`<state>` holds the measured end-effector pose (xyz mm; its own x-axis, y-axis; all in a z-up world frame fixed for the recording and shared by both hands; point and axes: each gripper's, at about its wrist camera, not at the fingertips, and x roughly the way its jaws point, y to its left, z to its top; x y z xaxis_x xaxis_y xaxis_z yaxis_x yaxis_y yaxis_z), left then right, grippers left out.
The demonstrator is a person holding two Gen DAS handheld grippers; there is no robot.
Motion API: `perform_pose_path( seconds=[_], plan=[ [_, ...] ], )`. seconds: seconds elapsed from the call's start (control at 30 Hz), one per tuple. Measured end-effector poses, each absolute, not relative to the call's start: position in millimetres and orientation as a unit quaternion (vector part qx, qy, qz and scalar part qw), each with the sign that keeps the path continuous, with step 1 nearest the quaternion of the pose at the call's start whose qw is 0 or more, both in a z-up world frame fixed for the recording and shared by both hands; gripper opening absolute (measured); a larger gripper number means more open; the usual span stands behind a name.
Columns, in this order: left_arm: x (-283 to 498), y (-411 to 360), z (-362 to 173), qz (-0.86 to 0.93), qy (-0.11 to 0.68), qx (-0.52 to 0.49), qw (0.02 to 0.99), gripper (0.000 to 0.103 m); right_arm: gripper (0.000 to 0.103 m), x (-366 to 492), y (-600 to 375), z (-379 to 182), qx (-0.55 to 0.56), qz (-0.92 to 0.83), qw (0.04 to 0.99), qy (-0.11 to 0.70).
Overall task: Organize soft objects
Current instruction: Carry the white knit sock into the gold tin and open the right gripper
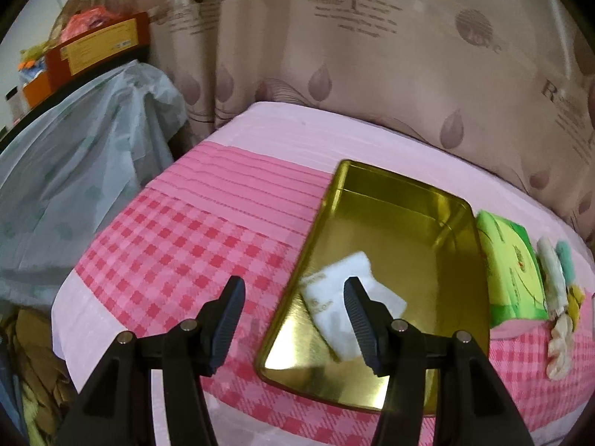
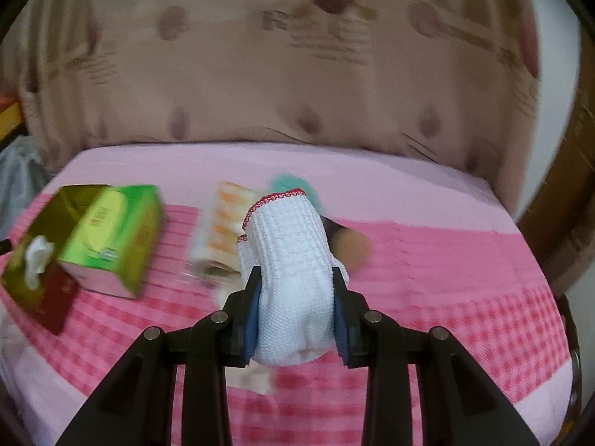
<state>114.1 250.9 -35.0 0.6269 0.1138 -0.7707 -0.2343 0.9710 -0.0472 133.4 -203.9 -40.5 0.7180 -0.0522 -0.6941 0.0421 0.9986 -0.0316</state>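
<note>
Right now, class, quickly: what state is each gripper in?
Left gripper: open, holding nothing, above the gold metal tray.
Right gripper: closed on a white knitted cloth roll with red trim.

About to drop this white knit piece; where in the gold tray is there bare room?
The gold tray is bare in its far half, beyond the white packet near the front. Outside its right wall it is crowded: green tissue box, then rolled cloths.
</note>
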Motion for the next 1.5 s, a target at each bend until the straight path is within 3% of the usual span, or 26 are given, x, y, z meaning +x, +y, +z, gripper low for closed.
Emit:
perform_pose_path(
  seconds=[0.63,1.07,1.37,1.5],
  plan=[
    [110,302,-38,0.193,0.417,-0.145,0.876,0.057,0.03,183,39,-45,-0.077,0.216,0.89,0.394],
    [114,328,-50,0.238,0.433,-0.178,0.851,0.057,0.033,238,91,-88,-0.109,0.223,0.86,0.446],
    [116,326,-53,0.231,0.438,-0.175,0.851,0.057,0.043,247,91,-99,-0.1,0.222,0.855,0.458],
    [116,325,-51,0.229,0.433,-0.176,0.854,0.057,0.059,241,90,-91,-0.093,0.228,0.862,0.443]
  ],
)
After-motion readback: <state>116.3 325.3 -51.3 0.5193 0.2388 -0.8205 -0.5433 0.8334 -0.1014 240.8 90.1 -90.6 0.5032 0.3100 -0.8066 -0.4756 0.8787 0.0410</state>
